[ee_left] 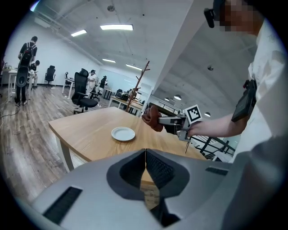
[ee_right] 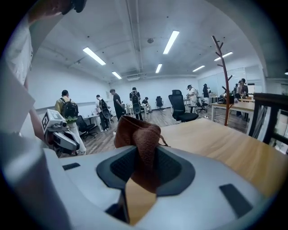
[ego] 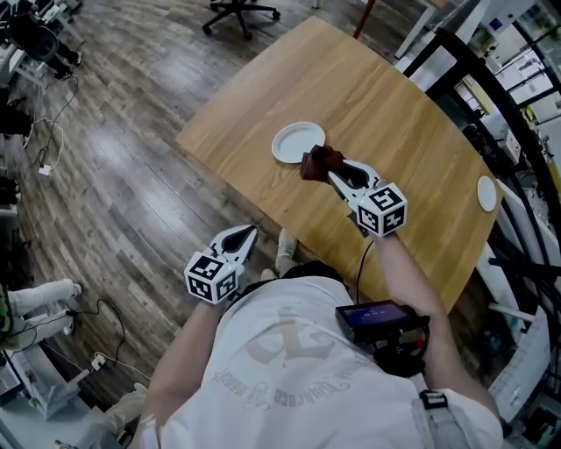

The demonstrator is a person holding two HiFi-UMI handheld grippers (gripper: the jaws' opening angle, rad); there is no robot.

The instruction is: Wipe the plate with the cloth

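A small white plate (ego: pixel 296 142) lies on the wooden table (ego: pixel 412 131) near its left edge; the left gripper view shows the plate (ee_left: pixel 123 134) too. My right gripper (ego: pixel 334 173) is shut on a brown cloth (ego: pixel 319 161), held in the air just right of the plate. In the right gripper view the cloth (ee_right: pixel 140 144) is bunched between the jaws. My left gripper (ego: pixel 244 237) hangs off the table over the floor, shut with nothing in it.
A second white plate (ego: pixel 486 193) lies at the table's far right edge. Black shelving (ego: pixel 517 114) stands beyond the table on the right. An office chair (ego: pixel 241 12) stands on the floor at the top. Cables trail on the floor at left.
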